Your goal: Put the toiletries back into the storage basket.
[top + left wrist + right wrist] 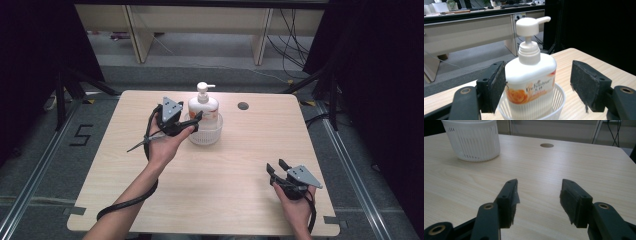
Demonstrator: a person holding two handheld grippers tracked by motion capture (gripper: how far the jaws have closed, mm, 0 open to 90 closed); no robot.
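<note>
A white pump bottle (204, 102) with an orange flower label stands upright in a small white slotted basket (212, 136) at the table's far middle. My left gripper (194, 122) is open at the bottle's left side. In the left gripper view its jaws straddle the bottle (531, 72) above the basket (559, 100): one pad is at the bottle's side, the other stands well apart from it. My right gripper (276, 165) is open and empty, low over the table near the front right. In the right gripper view the gripper (540, 195) faces the basket (474, 145) far off.
The light wooden table (225, 175) has a round cable hole (243, 106) at the far right of the basket. Black cables trail from both grippers. Beyond the far edge are grey floor, desk legs and dark curtains.
</note>
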